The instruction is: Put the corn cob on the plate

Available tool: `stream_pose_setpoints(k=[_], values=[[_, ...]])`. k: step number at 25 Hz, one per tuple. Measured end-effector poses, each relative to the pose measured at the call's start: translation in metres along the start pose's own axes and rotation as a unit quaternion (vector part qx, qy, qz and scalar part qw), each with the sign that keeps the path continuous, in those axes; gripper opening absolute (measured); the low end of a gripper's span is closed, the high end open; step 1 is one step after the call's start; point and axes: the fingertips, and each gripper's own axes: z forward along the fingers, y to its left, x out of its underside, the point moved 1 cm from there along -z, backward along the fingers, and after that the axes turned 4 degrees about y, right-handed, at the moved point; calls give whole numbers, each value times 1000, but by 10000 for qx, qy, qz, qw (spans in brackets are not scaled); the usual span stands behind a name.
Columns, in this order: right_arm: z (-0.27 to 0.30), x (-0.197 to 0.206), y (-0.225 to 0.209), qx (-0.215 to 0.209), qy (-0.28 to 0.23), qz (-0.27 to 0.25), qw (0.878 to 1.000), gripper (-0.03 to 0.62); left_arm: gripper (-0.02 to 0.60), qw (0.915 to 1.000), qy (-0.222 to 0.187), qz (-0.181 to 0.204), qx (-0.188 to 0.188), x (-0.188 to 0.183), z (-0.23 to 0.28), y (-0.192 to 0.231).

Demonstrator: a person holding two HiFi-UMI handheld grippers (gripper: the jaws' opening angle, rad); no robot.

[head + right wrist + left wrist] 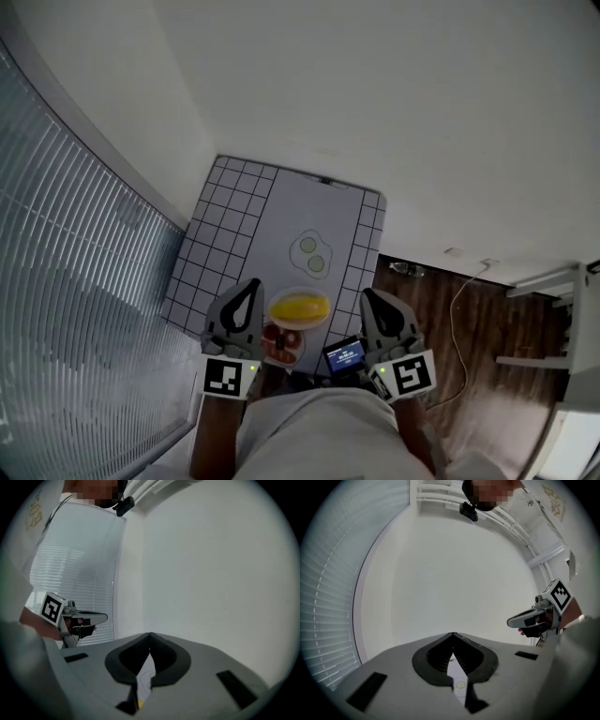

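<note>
In the head view the yellow corn cob [300, 307] lies on a small pale plate [316, 324] near the front edge of the table. My left gripper [251, 282] is held to the left of the plate and my right gripper [367, 293] to its right, both above the table. Both are shut with nothing between their jaws. In the left gripper view my shut left gripper [452, 634] faces a white wall, with the right gripper [510, 620] off to the side. In the right gripper view my shut right gripper [149, 634] faces the same wall, with the left gripper [106, 617] beside the blinds.
The table has a checked cloth [217, 231] under a grey mat [300, 216] printed with a fried-egg shape [312, 253]. A red and white item [282, 343] lies just in front of the plate. Window blinds [66, 309] run along the left; wooden floor [469, 319] and a cable lie to the right.
</note>
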Motion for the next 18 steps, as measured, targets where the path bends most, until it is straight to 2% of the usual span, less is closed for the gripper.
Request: stream_pose_setpoints(k=[8, 18], values=[[8, -14, -12, -28, -172, 166, 9997, 6, 9, 9997, 115, -198, -96, 5, 7, -2], [11, -2, -15, -167, -45, 254, 9995, 6, 9, 9994, 204, -173, -202, 6, 8, 2]])
